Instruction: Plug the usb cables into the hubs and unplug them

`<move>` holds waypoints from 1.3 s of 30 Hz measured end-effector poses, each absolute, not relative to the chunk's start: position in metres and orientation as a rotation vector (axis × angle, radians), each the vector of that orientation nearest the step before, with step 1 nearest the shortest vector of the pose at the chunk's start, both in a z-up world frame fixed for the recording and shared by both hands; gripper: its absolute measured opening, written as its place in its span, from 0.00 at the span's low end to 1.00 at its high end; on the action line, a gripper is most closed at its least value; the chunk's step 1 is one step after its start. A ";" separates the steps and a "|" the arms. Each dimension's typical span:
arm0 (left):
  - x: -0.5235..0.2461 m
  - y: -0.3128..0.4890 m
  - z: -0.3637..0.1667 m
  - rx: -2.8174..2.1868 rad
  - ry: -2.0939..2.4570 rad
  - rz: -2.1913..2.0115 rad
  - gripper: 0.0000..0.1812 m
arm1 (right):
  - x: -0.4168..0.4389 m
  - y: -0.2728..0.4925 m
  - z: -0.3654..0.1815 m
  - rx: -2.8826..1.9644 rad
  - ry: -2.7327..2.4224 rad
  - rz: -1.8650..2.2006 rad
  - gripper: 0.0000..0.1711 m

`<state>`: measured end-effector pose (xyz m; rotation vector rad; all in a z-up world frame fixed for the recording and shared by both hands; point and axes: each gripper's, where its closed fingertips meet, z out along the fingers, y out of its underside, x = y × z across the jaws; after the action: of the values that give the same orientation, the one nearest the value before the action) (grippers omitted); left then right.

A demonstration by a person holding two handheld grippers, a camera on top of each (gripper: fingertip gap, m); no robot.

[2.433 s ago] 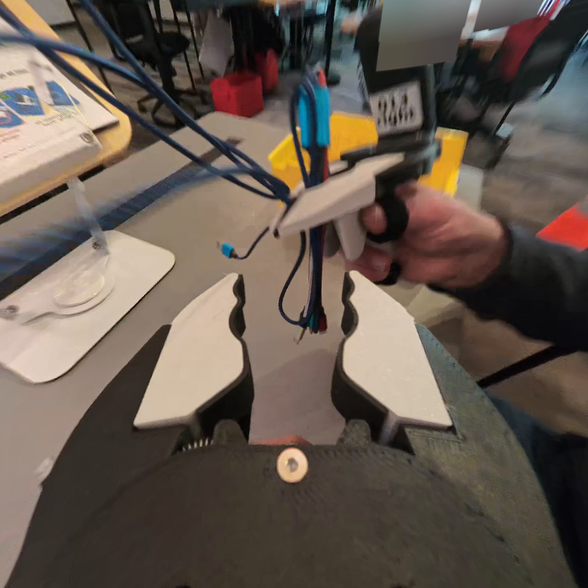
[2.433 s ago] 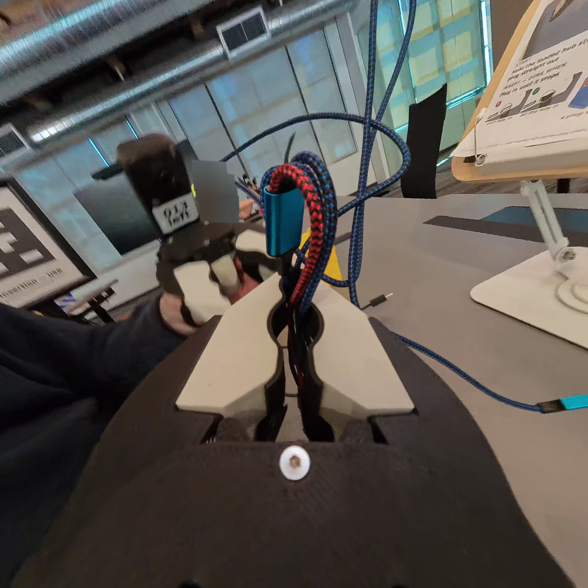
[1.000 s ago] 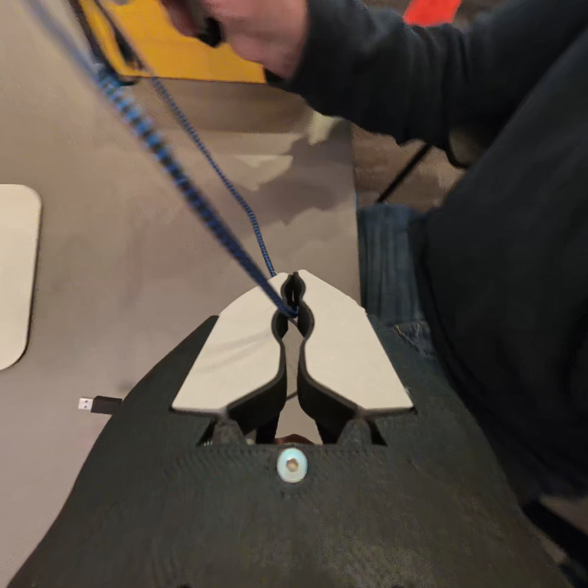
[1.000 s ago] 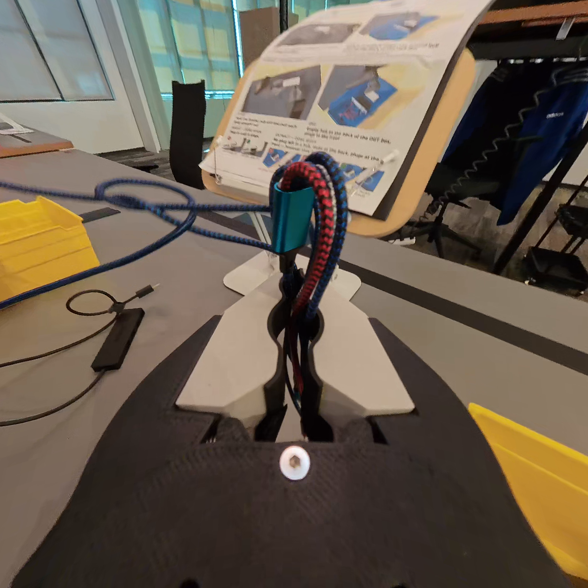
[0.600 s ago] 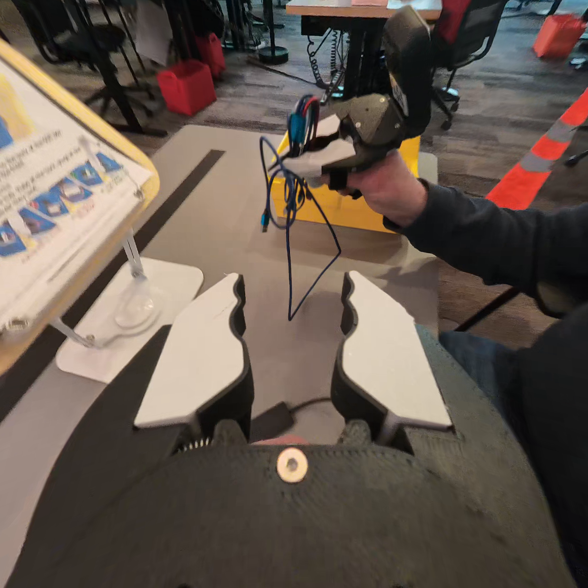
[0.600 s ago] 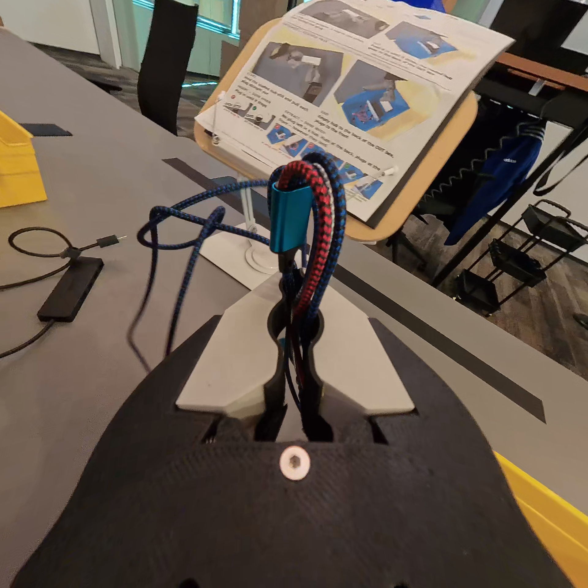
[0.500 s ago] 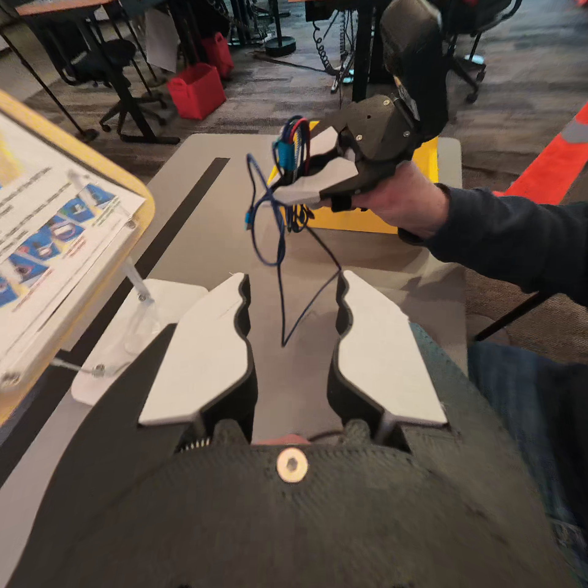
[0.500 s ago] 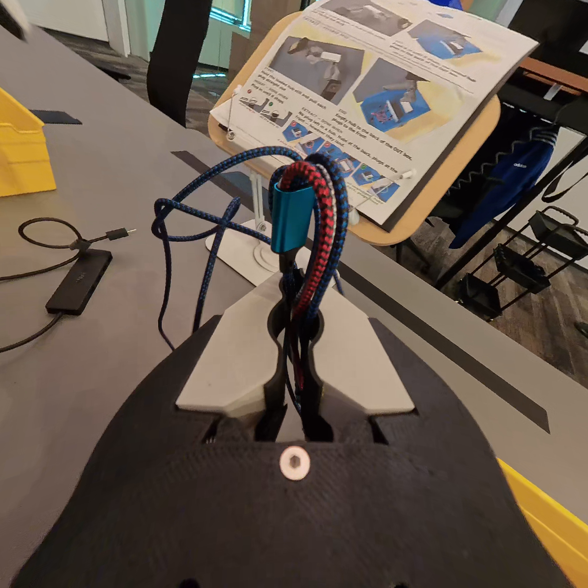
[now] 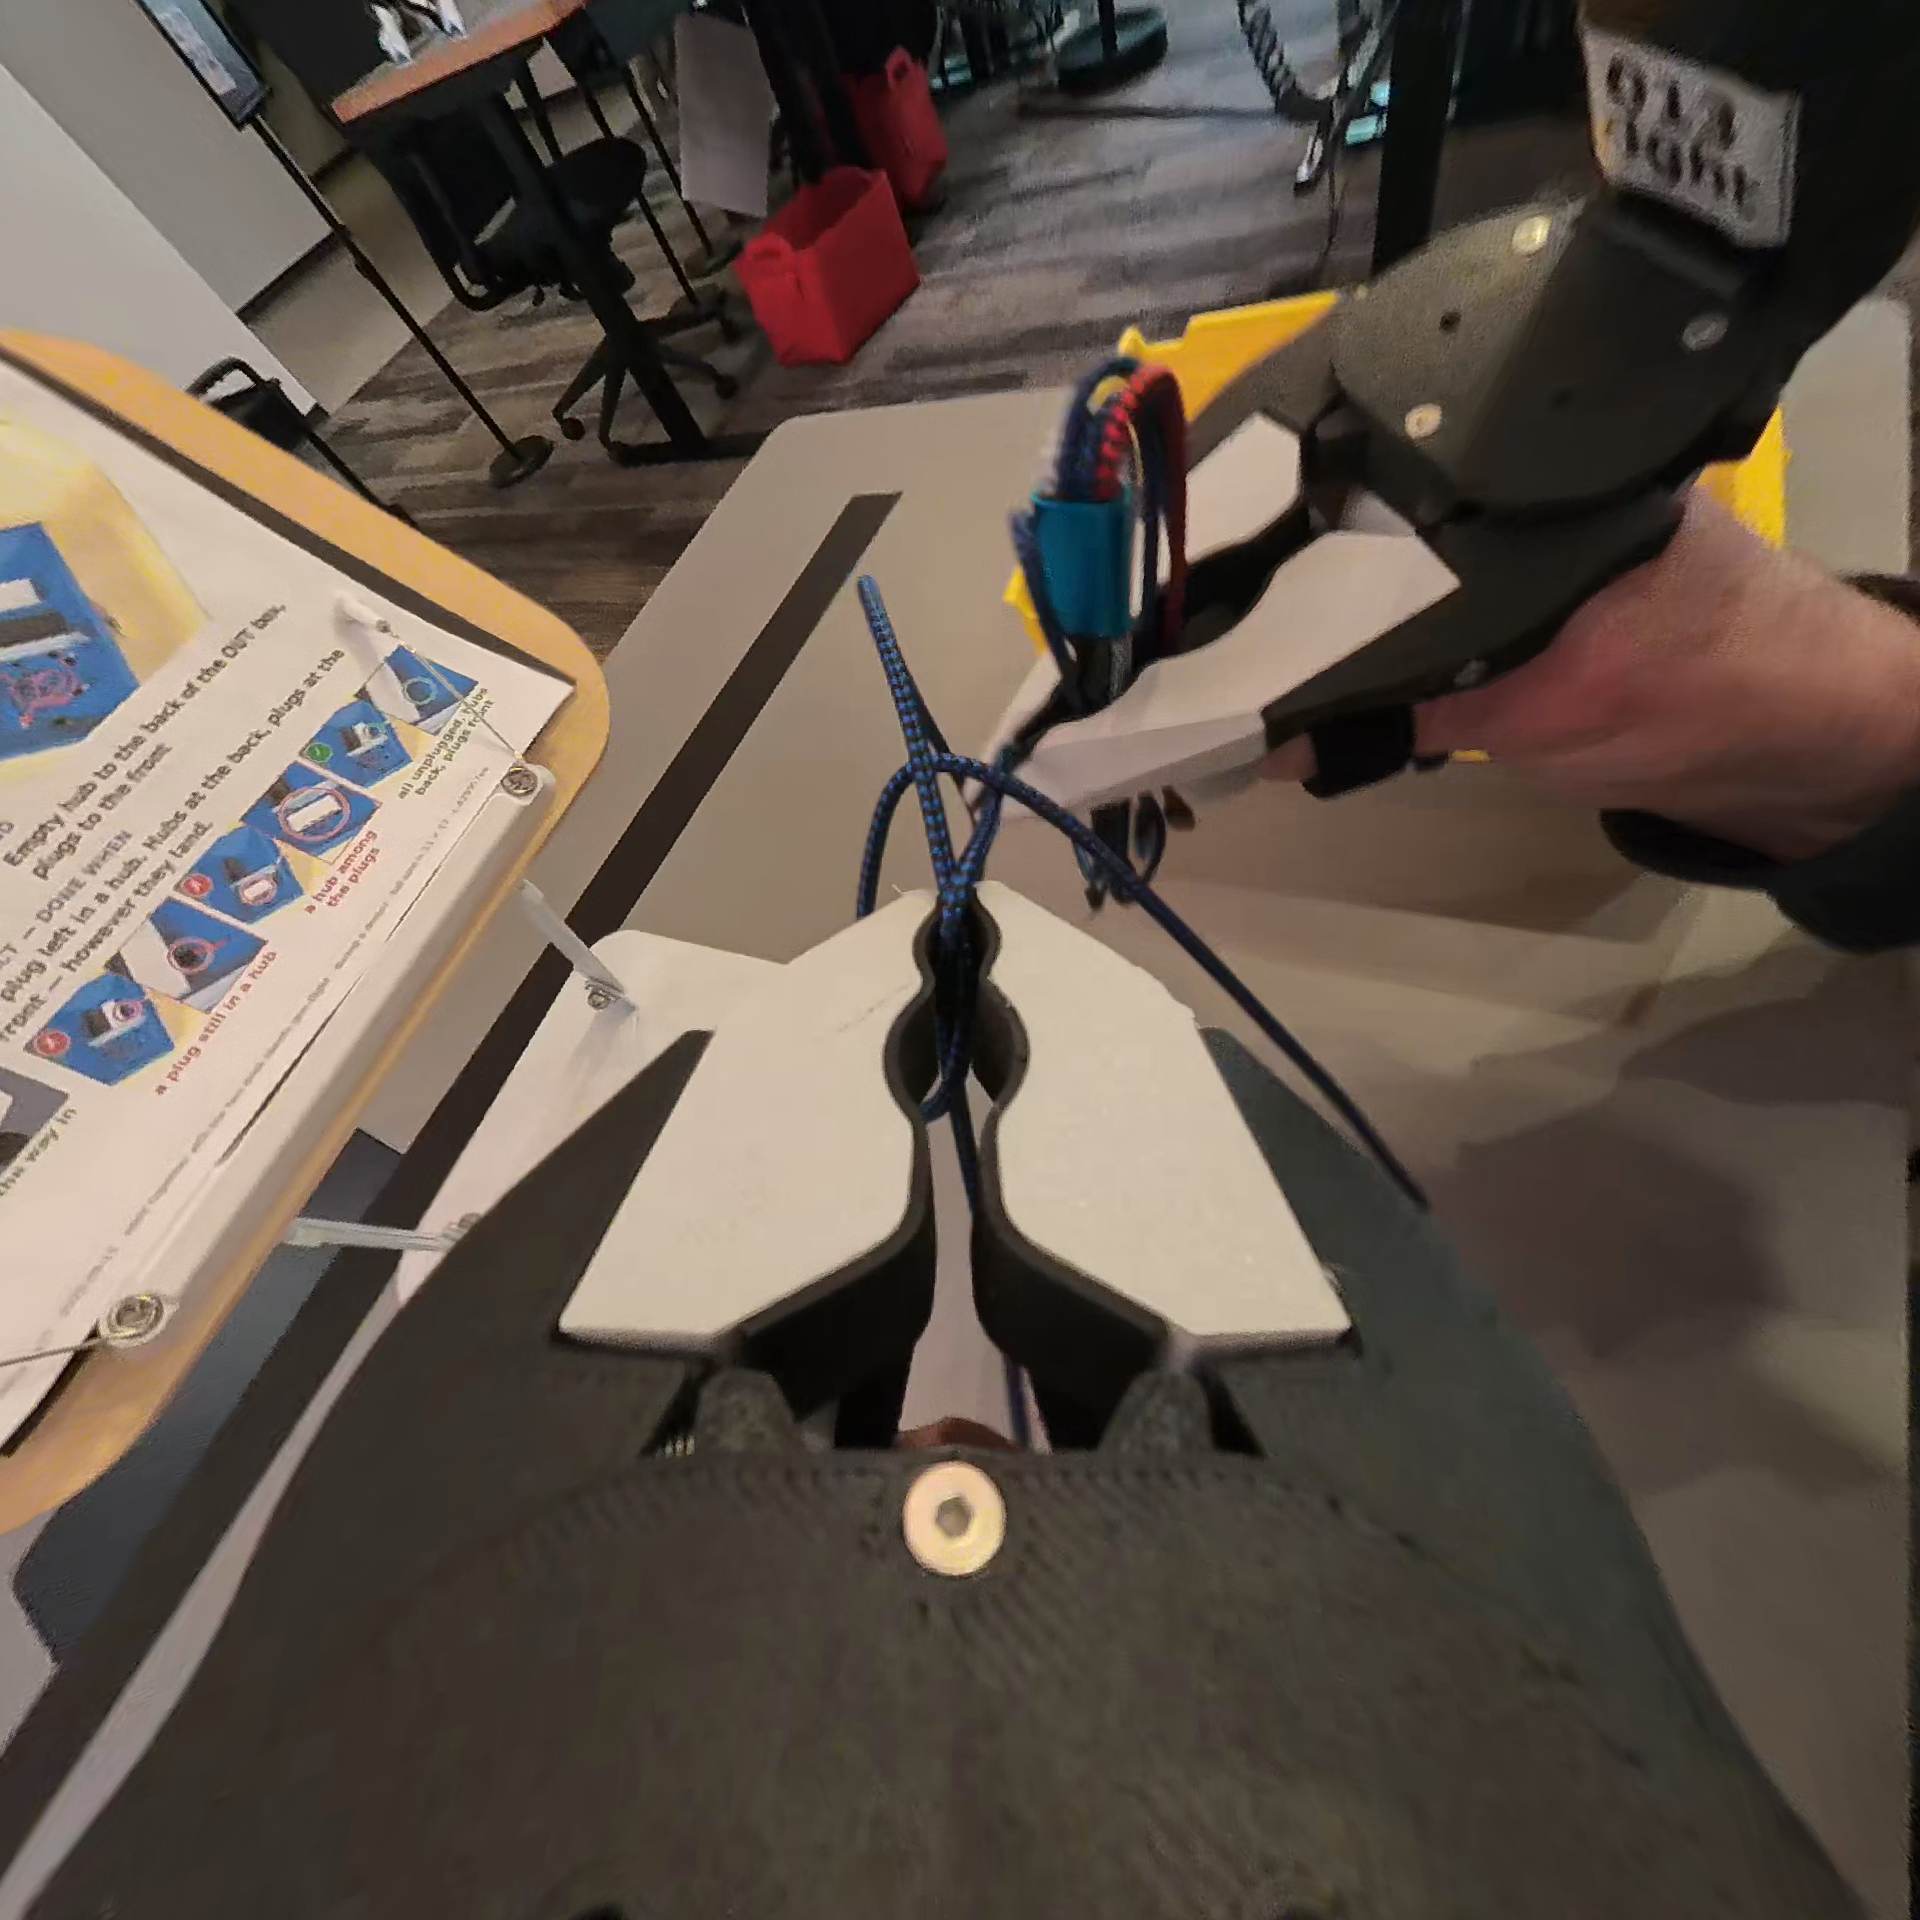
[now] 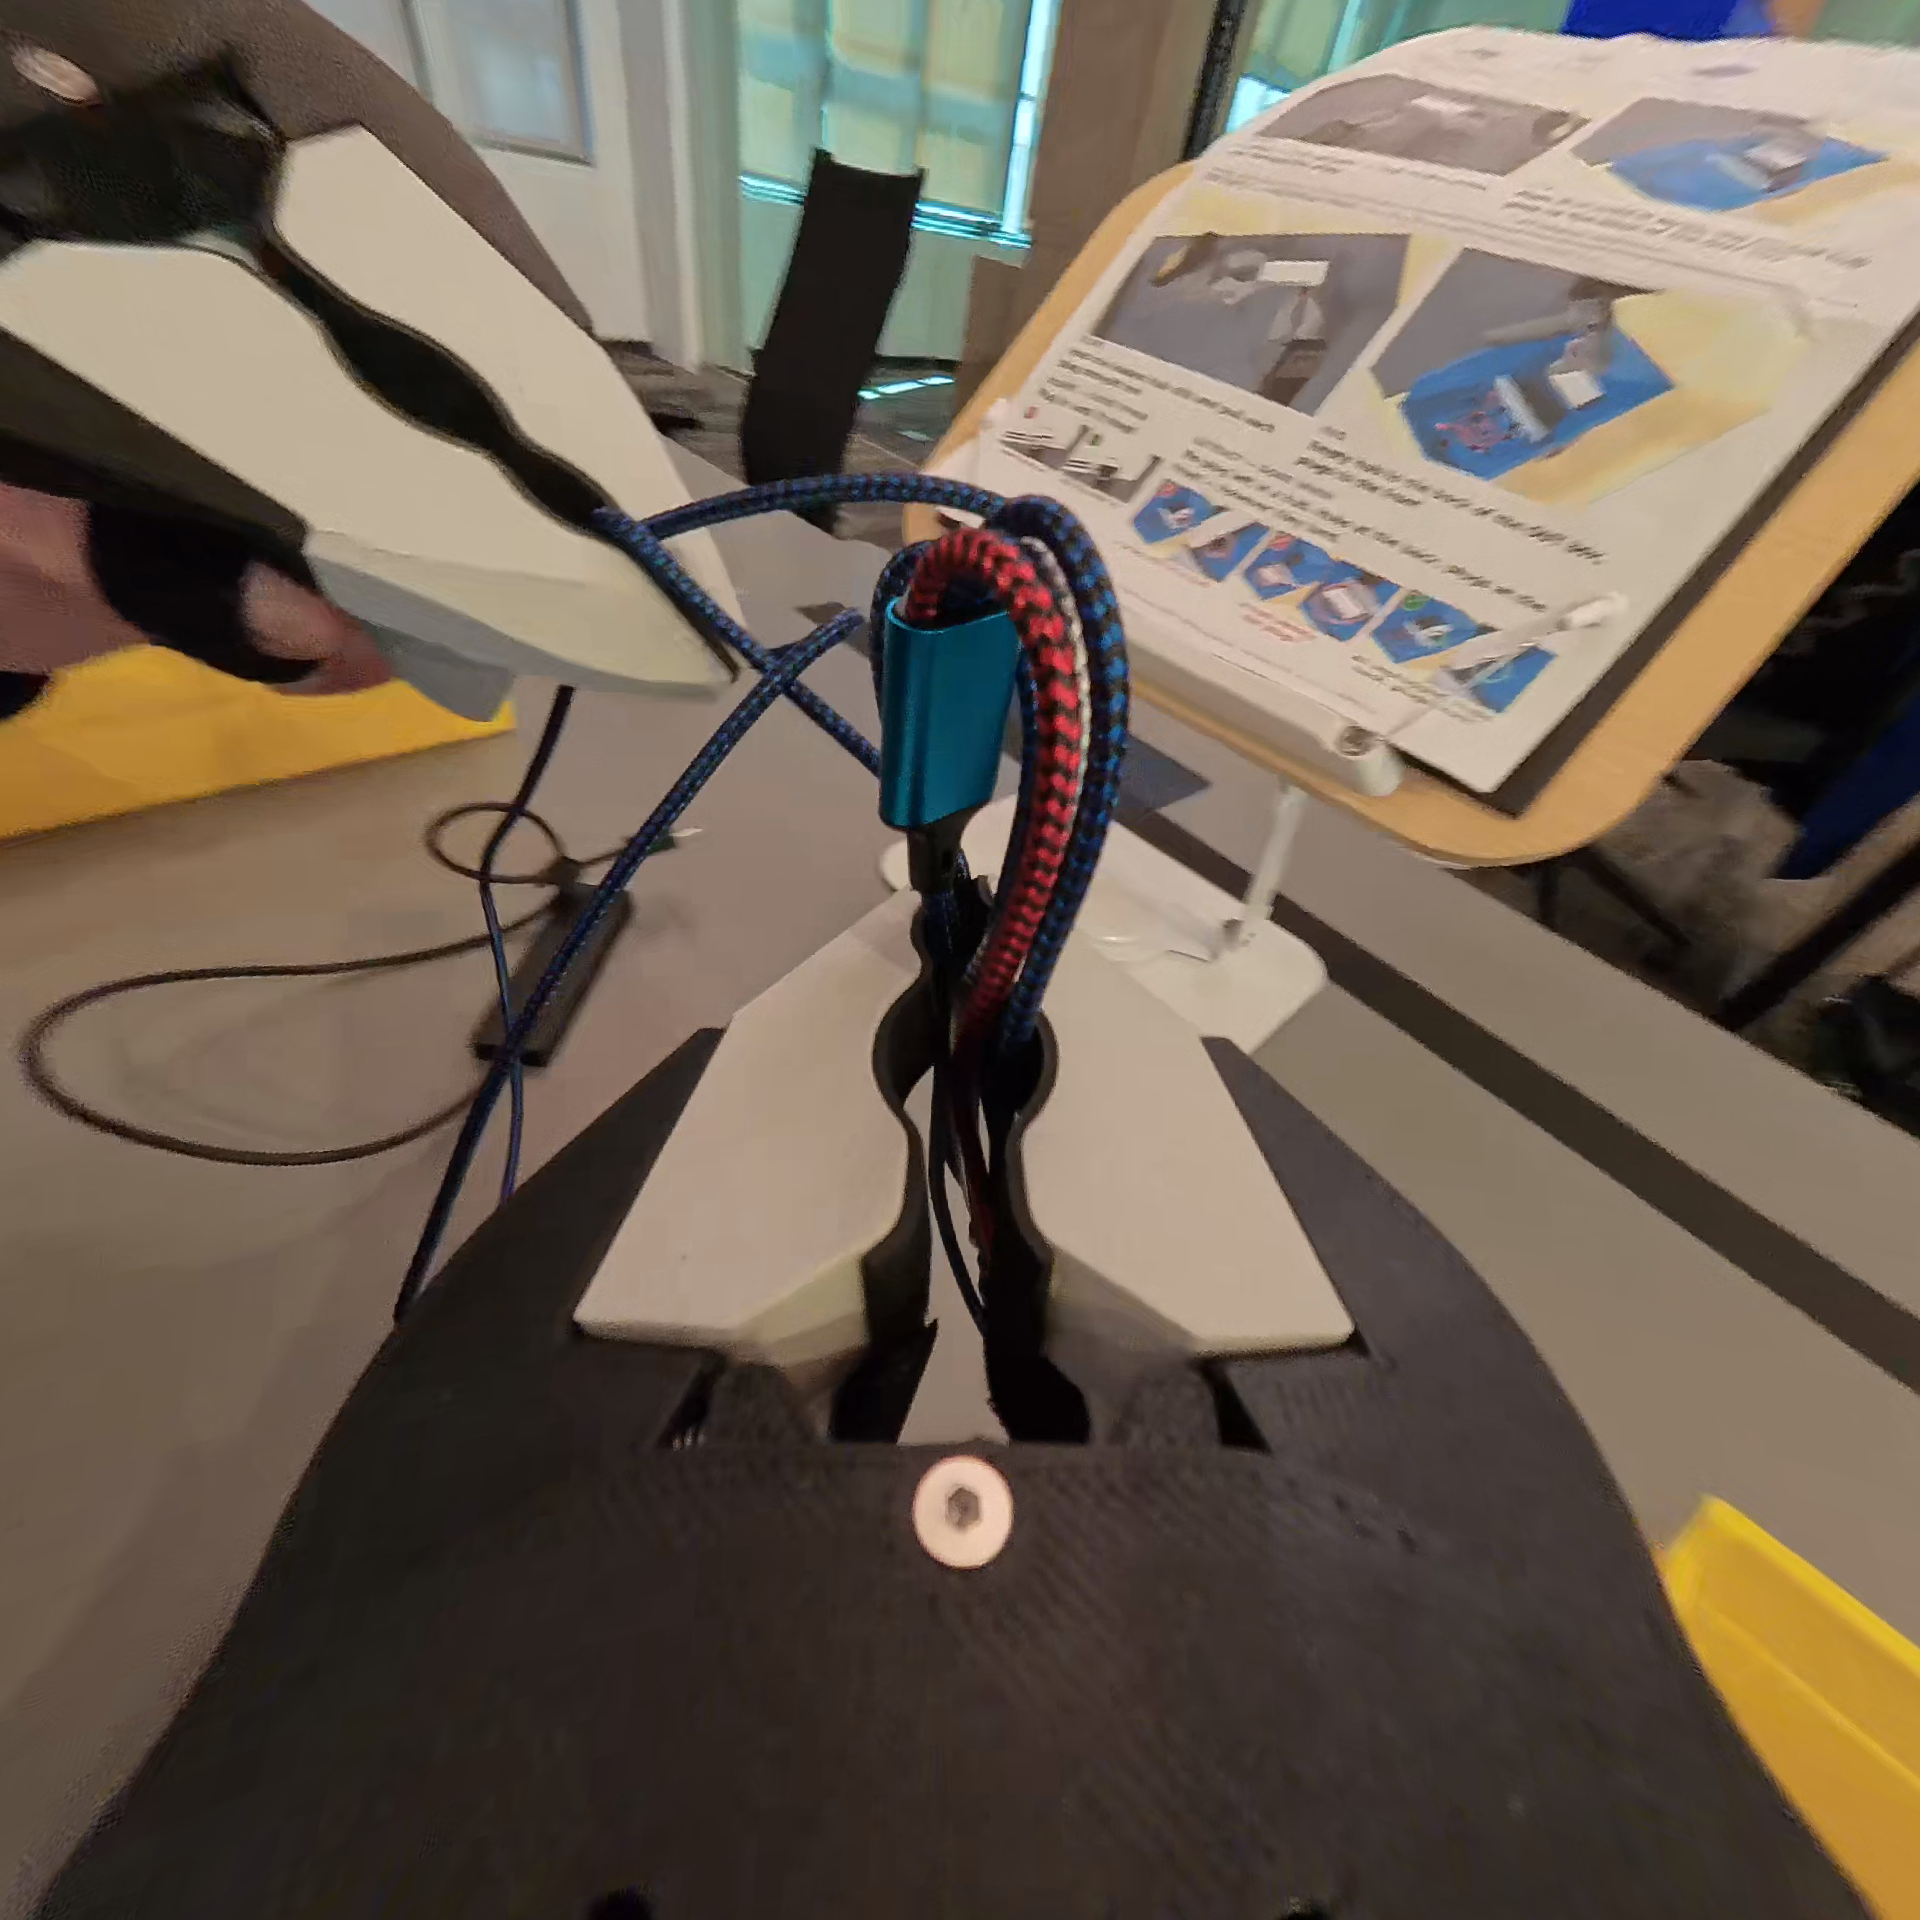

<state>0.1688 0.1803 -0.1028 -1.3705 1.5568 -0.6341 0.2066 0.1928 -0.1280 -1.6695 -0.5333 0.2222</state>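
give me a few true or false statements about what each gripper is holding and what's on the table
1. The left gripper is shut on the blue braided cable. True.
2. The right gripper is open and empty. False: it is shut on a cable bundle with a teal sleeve.
3. The black usb hub lies on the grey table. True.
4. The bundle holds only blue cables. False: a red braided cable is among them.
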 end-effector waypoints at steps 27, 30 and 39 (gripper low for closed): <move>0.161 0.175 -0.083 -1.477 1.540 -1.144 0.00 | 0.191 0.181 -0.128 -1.673 -0.730 0.010 0.00; 0.154 0.184 -0.079 -1.520 1.475 -1.215 0.00 | 0.190 0.178 -0.126 -1.658 -0.727 0.052 0.00; 0.152 0.160 -0.115 -1.655 1.730 -1.335 0.00 | 0.179 0.173 -0.109 -1.630 -0.782 -0.005 0.00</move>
<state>0.1524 0.1596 -0.1146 -1.6553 1.7295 -1.3353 0.1785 0.1729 -0.1095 -1.6301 -0.7824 -0.0049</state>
